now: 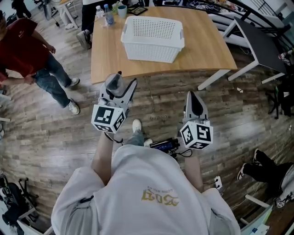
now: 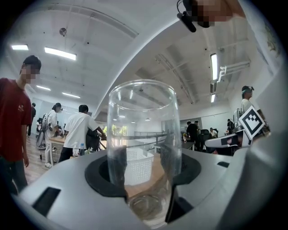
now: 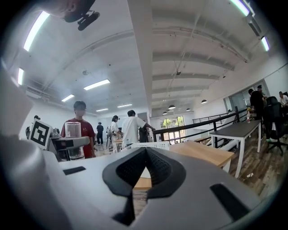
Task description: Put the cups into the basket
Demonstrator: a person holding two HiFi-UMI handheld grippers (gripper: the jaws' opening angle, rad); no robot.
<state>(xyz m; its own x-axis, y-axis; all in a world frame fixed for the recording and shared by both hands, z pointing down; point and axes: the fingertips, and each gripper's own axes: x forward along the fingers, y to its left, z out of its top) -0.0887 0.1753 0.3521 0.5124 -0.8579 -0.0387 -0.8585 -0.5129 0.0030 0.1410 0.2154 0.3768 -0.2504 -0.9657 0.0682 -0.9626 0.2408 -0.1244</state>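
Observation:
A clear glass cup [image 1: 113, 83] stands upright between the jaws of my left gripper [image 1: 120, 88], which is shut on it in front of the near table edge. In the left gripper view the cup [image 2: 144, 134] fills the middle, with the dark pads [image 2: 118, 167] pressed against both its sides. The white perforated basket [image 1: 151, 33] sits on the wooden table [image 1: 206, 50], beyond both grippers, with nothing seen in it. My right gripper [image 1: 192, 98] is shut and holds nothing, its jaw tips meeting in its own view [image 3: 145, 156]. That view also shows the cup [image 3: 73, 134] at left.
Bottles and a teal cup [image 1: 121, 10] stand at the table's far left edge. A person in a red shirt [image 1: 32, 50] stands left of the table. A dark bench [image 1: 262, 43] and white table legs [image 1: 213, 79] are at right. Wood floor lies below me.

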